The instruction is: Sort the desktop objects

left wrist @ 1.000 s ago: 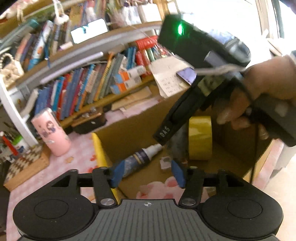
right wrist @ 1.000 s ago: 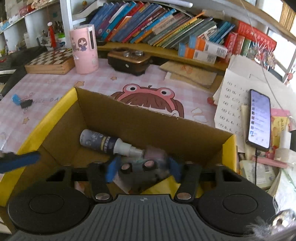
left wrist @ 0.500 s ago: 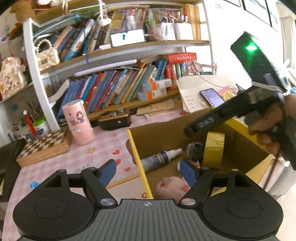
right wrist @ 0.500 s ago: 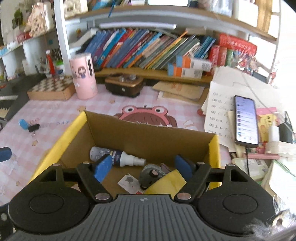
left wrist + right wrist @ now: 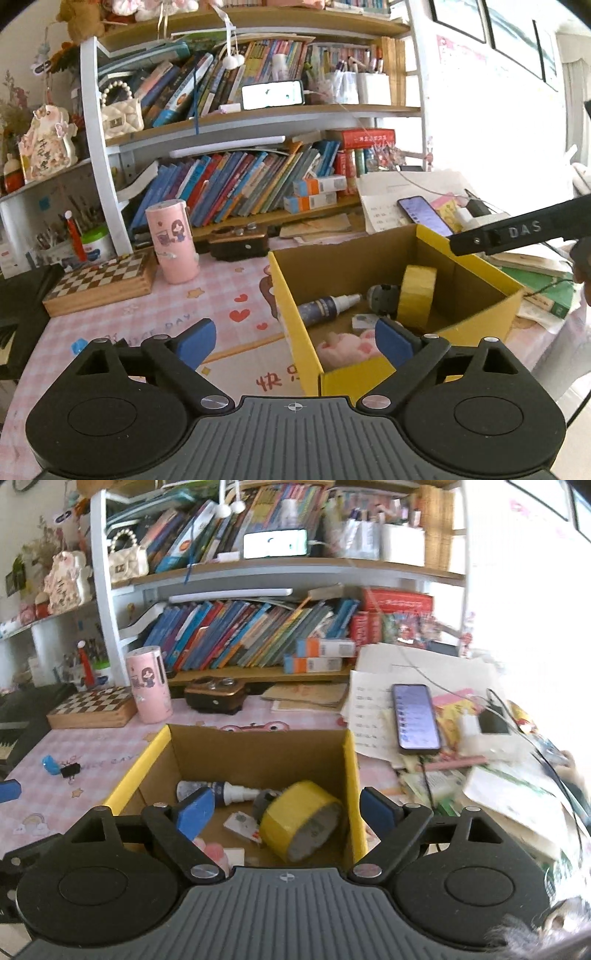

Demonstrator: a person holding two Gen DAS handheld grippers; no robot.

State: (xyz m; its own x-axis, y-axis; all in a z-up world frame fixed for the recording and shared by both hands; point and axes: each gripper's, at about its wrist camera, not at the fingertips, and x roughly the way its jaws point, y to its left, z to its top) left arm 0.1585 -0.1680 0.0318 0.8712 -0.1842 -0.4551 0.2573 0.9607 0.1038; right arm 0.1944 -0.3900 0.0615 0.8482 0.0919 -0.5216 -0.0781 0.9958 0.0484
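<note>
Both tools empty: left gripper (image 5: 295, 341) jaws opening, nothing between the blue pads; right gripper (image 5: 286, 808) jaws also opening, nothing gripped, it only frames the box contents below. Sorted items sit inside the yellow-edged cardboard box (image 5: 352, 768): yellow tape roll (image 5: 301, 825) tilted on edge against the right wall, spray bottle (image 5: 218, 790) lying flat along the back, a small grey round item (image 5: 264, 801) between them (type unclear), a small card (image 5: 240, 821) on the floor, a pink plush (image 5: 347, 345) at the near corner. Judgement: drop step looks finished, the next step is fetching another loose item. Likely candidates are the blue clip (image 5: 50, 765) and black binder clip (image 5: 70, 770) on the pink checked mat (image 5: 74, 805), left of the box, well apart from it. To do it well: left gripper is nearer that side, keep jaws wide, come in low and square to the clip, pinch the body, not the wire handles. Around: pink cylindrical tumbler (image 5: 171, 240) and chessboard box (image 5: 99, 278) behind the mat, a brown wooden box (image 5: 214, 696) by the shelf, phone (image 5: 415, 718) on the paper pile at right with a cable trailing. In the way: the box's left wall between the grippers and the clips, and the right gripper's arm (image 5: 524, 230) crossing above the box.
</note>
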